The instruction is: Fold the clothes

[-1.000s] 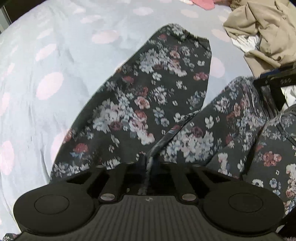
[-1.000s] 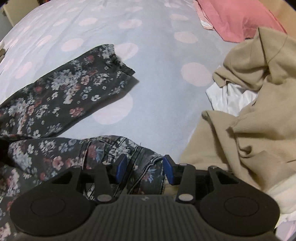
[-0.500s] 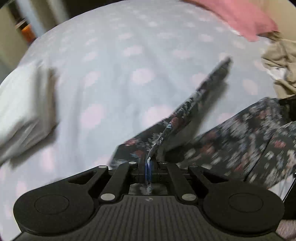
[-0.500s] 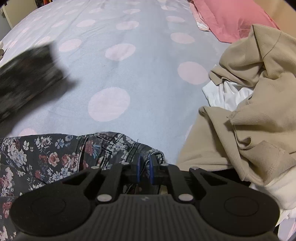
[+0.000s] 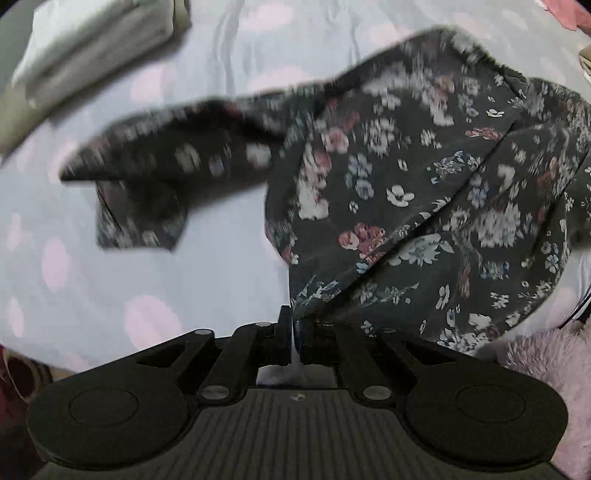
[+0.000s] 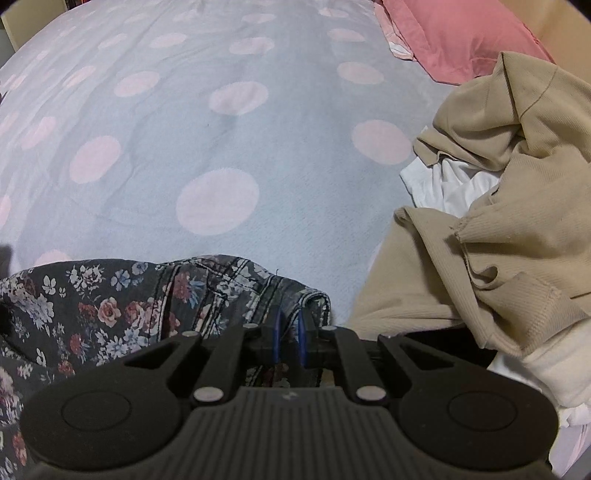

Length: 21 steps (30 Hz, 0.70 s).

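Left gripper (image 5: pixel 294 332) is pinching floral pants (image 5: pixel 424 206) edge w/ fingers clenched – right gripper (image 6: pixel 289 341) is clamping the waistband.

The floral trousers (image 5: pixel 424 192) are dark woven cotton with a matt, denim-like face, and raised stitched seams show at the waistband just ahead of the right hand-held gripper (image 6: pixel 289 341). That gripper's body is matt black plastic, ribbed along its back, with small dull metal pins and smooth blue pads (image 6: pixel 276 338). The left hand-held gripper (image 5: pixel 293 332) has the same black plastic and ribbing. The bedspread (image 6: pixel 221 147) beyond is soft, faintly fuzzy cloth. To the right of the right gripper, the beige garment (image 6: pixel 517 206) is fine-ribbed knit, the white cloth (image 6: pixel 454 184) beneath it smooth. The pink pillow (image 6: pixel 454 33) far ahead looks like plain smooth cotton.
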### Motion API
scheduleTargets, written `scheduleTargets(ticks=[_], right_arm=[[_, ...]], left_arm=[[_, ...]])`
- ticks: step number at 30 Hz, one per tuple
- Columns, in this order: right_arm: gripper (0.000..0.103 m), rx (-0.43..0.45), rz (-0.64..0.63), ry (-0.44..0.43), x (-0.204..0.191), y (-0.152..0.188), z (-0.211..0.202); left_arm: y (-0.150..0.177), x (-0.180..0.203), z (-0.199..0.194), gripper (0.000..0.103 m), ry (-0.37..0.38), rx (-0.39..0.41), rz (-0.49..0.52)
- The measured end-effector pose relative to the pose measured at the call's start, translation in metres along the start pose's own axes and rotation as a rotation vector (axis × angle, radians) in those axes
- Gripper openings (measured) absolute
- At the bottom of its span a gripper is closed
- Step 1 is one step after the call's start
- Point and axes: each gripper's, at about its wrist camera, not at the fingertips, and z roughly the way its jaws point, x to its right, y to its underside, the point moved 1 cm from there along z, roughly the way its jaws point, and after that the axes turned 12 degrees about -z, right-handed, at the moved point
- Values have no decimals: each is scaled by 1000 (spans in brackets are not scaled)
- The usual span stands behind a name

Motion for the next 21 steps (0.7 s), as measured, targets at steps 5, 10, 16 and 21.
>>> scheduleTargets(ticks=[5,10,16,21], right_arm=[[11,-3,-14,9,-3,2,-1],[12,-12,1,15,0,4,0],[12,-16,-7,18,0,3,2],[12,-13,-9,12,1,3,4]], left_arm=[[3,12,-13,30,39,45,41],[-9,39,-36,46,88,153,114],[-42,95,-42,46,189,257,169],[-63,155,-29,49,272,332,214]])
